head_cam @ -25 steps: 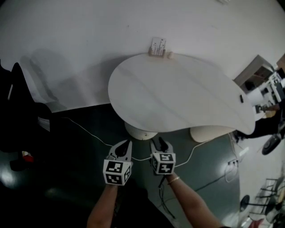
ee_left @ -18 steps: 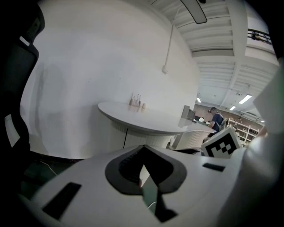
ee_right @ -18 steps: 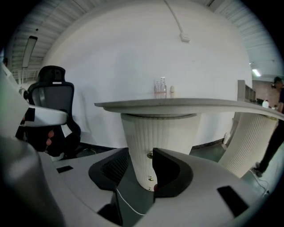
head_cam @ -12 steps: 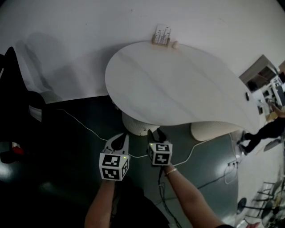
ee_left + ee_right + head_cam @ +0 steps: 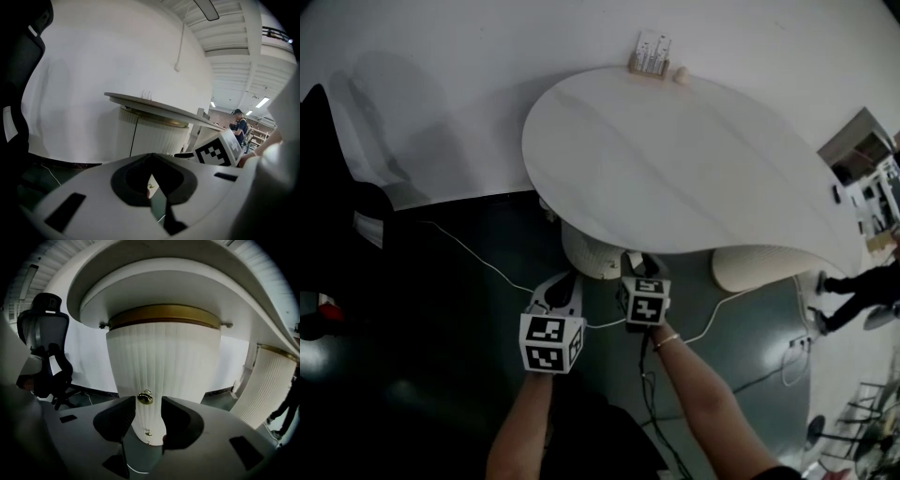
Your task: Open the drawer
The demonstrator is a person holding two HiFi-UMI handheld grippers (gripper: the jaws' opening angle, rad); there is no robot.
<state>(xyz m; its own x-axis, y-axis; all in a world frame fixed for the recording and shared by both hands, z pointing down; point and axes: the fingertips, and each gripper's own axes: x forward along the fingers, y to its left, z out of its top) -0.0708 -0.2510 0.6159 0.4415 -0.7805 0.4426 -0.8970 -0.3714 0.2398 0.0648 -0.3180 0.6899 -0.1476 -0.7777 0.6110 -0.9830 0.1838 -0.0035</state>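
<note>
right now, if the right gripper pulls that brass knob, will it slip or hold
The knob looks small, rounded and shiny, so jaws may slip unless closed behind its head. It looks rigid metal, unlikely to flex. The ribbed pedestal looks heavy, so it probably stays put.

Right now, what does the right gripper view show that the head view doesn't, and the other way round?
Only the right gripper view: a brass knob on the fluted pedestal, lined up with the gap between that gripper's open jaws, a smaller fitting below it, and a gold band under the top. Only the head view: the tabletop from above, a small holder at its far edge, the left gripper, floor cables. Both: the white pedestal.
</note>
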